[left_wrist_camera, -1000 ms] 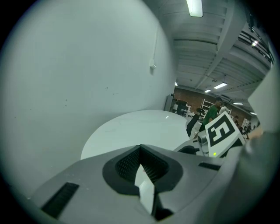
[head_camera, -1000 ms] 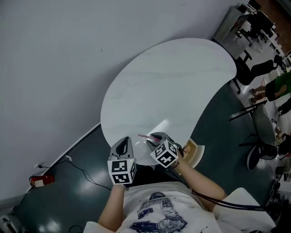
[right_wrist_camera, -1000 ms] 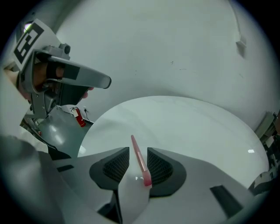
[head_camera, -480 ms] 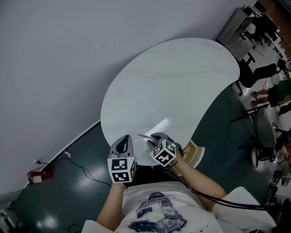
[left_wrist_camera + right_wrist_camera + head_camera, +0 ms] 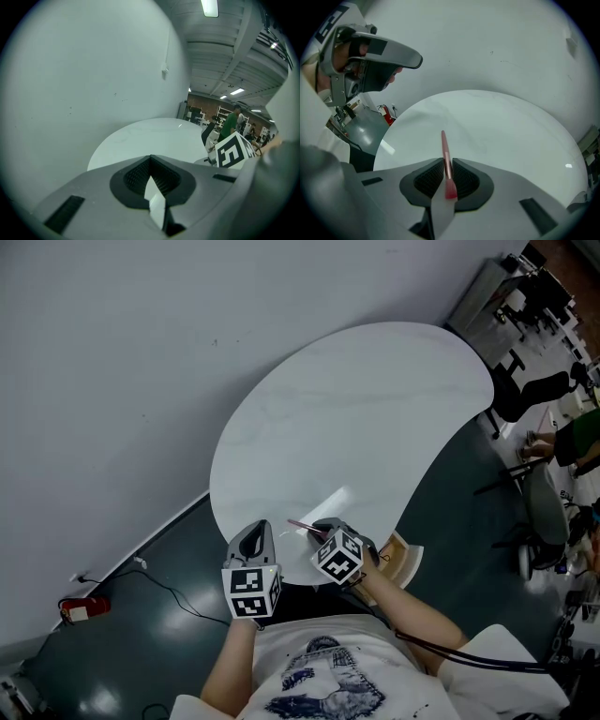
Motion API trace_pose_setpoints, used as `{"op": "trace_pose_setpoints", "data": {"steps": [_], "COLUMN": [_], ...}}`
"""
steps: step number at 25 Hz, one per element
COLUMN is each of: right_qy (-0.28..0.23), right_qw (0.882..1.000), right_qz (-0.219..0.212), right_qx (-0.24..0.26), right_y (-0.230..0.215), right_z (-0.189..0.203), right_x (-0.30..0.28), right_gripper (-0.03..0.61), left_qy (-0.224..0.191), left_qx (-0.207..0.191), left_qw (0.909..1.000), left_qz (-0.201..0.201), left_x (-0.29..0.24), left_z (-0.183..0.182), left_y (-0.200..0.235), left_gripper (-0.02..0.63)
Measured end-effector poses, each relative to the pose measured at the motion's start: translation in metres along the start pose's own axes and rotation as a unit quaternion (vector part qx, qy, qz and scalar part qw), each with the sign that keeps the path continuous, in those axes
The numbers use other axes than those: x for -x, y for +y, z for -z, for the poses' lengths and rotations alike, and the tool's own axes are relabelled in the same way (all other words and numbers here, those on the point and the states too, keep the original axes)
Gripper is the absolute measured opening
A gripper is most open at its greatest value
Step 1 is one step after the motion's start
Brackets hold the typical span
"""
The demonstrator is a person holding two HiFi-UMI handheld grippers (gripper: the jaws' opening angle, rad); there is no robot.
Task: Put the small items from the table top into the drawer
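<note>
From the head view, both tools sit at the near rim of the rounded white table top (image 5: 356, 418). The right gripper (image 5: 316, 527) points steeply down at a slim pink pen-like stick (image 5: 300, 523) lying just inside that rim. What looks like the open light-wood drawer (image 5: 403, 559) sits close on the person's right, a short carry away. The rest of the top is bare, so there is room to lift.

In the left gripper view, the left gripper (image 5: 151, 169) hovers beside the table edge, jaws together with nothing between them, probably kept clear.

In the right gripper view, the jaws have just been closing. Their ribbed pads now pinch the stick near its lower end, its length projecting over the table.
</note>
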State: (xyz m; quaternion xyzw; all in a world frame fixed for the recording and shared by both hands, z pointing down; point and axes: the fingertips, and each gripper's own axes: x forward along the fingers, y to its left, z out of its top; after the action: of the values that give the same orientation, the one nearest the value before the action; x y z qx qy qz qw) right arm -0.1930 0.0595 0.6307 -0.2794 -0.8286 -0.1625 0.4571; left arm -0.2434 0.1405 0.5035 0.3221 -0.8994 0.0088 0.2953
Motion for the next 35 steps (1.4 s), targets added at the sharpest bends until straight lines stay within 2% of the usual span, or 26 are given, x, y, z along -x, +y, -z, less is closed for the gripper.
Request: {"op": "trace_pose_setpoints", "data": {"steps": [6, 12, 18, 23, 29, 35], "right_qy": [0.005, 0.004, -0.010, -0.039, -0.071, -0.095], "right_qw": [1.000, 0.995, 0.985, 0.967, 0.938, 0.908], "right_qz": [0.016, 0.045, 0.085, 0.133, 0.200, 0.250], "right_qx": [-0.020, -0.085, -0.147, -0.212, -0.274, -0.324], "right_y": [0.000, 0.003, 0.017, 0.031, 0.057, 0.082], "right_z": [0.001, -0.003, -0.022, -0.040, -0.053, -0.057], "right_x": [0.000, 0.006, 0.017, 0.040, 0.071, 0.103], "right_gripper": [0.061, 0.060, 0.060, 0.060, 0.060, 0.060], "left_qy": [0.001, 0.008, 0.010, 0.009, 0.007, 0.010], "left_qx": [-0.006, -0.028, -0.058, -0.093, -0.140, -0.173], "left_qw": [0.9999, 0.9985, 0.9943, 0.9860, 0.9682, 0.9512], "left_qz": [0.013, 0.047, 0.089, 0.139, 0.207, 0.255], "left_x": [0.001, 0.005, 0.013, 0.025, 0.046, 0.070], "left_z": [-0.004, -0.010, -0.024, -0.035, -0.037, -0.032], "left_y": [0.005, 0.014, 0.031, 0.030, 0.022, 0.013], "left_gripper": [0.020, 0.020, 0.020, 0.020, 0.020, 0.020]}}
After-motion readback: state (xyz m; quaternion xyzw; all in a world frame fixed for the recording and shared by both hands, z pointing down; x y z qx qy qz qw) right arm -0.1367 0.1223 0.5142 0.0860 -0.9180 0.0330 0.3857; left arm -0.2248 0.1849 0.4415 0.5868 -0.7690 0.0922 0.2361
